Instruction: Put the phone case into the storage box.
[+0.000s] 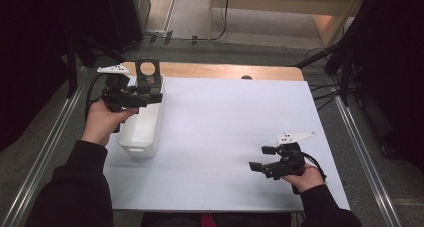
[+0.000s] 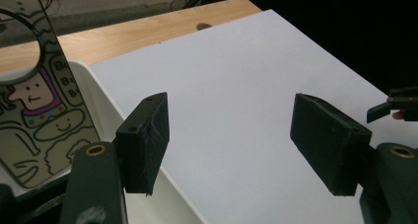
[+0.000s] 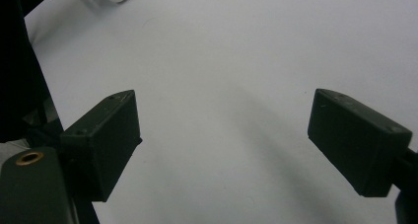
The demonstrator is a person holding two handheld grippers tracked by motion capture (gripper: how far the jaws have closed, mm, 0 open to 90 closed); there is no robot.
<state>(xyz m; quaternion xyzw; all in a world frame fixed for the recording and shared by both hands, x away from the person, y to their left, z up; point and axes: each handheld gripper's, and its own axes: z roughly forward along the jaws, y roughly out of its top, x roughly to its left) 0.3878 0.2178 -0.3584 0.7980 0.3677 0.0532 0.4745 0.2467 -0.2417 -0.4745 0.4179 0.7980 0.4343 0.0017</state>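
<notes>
My left gripper (image 1: 156, 93) hangs wide open, empty, over the white rectangular plastic bin (image 1: 142, 129); its own view reveals cartoon figures on the upright card (image 2: 37, 115). My right gripper (image 1: 260, 158): open, empty, near-right on the table (image 1: 225, 137).

- A flat printed card (image 2: 37, 120) with a round hole near its top stands in the white bin (image 2: 106, 110). It carries cartoon drawings, among them a square-faced figure and a smiling blob.
- Beside the figure, bubble letters run off the card's right edge. The fragment looks like "Bo" or "Be" on two lines; the whole word cannot be made out.
- From the high view the card (image 1: 148, 77) is too small to read.
</notes>
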